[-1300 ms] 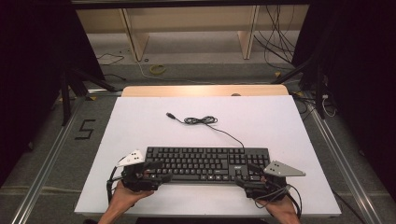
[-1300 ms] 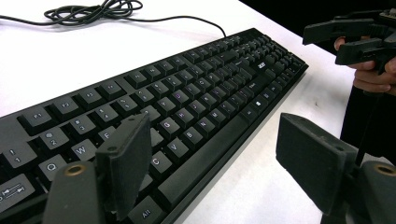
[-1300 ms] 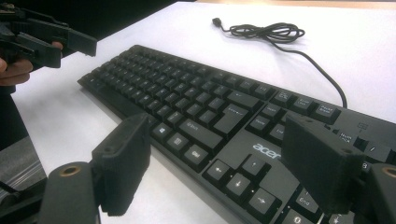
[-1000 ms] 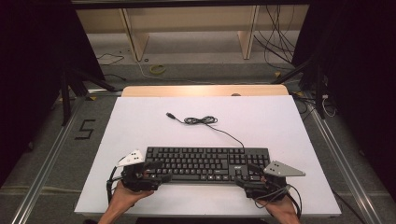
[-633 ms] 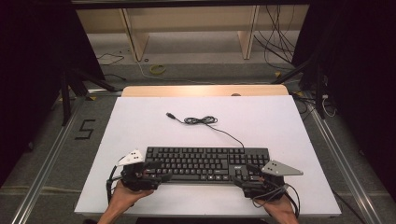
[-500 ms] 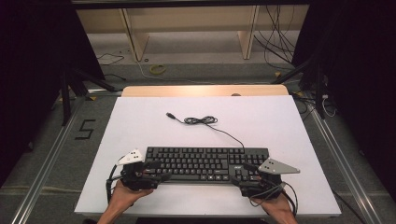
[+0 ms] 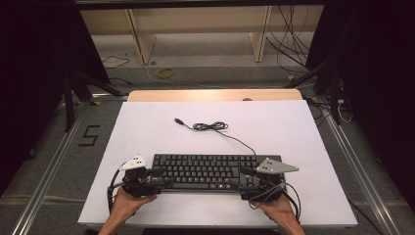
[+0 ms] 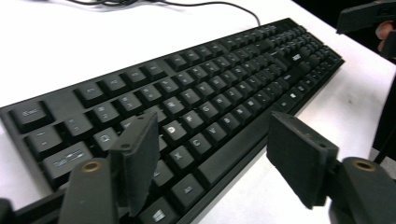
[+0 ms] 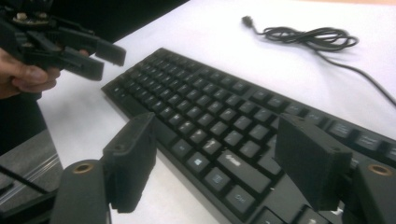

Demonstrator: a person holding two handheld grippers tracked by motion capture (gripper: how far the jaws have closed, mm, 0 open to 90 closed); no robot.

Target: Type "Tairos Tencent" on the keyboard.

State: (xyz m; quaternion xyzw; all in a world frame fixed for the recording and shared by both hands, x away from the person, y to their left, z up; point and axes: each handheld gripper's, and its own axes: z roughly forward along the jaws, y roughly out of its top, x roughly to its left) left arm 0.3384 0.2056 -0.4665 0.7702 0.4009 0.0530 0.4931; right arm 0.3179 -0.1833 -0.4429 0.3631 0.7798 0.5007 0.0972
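Note:
A black keyboard (image 7: 205,171) lies flat near the front of the white table (image 7: 293,127). Its cable (image 7: 210,126) coils behind it. My left gripper (image 7: 162,177) is at the keyboard's left front corner and my right gripper (image 7: 241,178) is at its right front part. In the left gripper view, my left gripper (image 8: 215,149) is open astride the keyboard's (image 8: 201,107) front edge, its pads apart from it. In the right gripper view, my right gripper (image 9: 219,158) is open the same way over the keyboard (image 9: 224,116). Both pairs of jaws have just been closing a little.
The cable's plug (image 7: 178,120) lies loose on the table behind the keyboard. A wooden strip (image 7: 215,94) borders the table's far edge. Beyond it are shelf legs (image 7: 134,29) and floor cables (image 7: 288,29). Metal rails (image 7: 49,161) run along both sides.
My right gripper has slid left along the keyboard's front edge and risen slightly. The left gripper and the keyboard have stayed in place.

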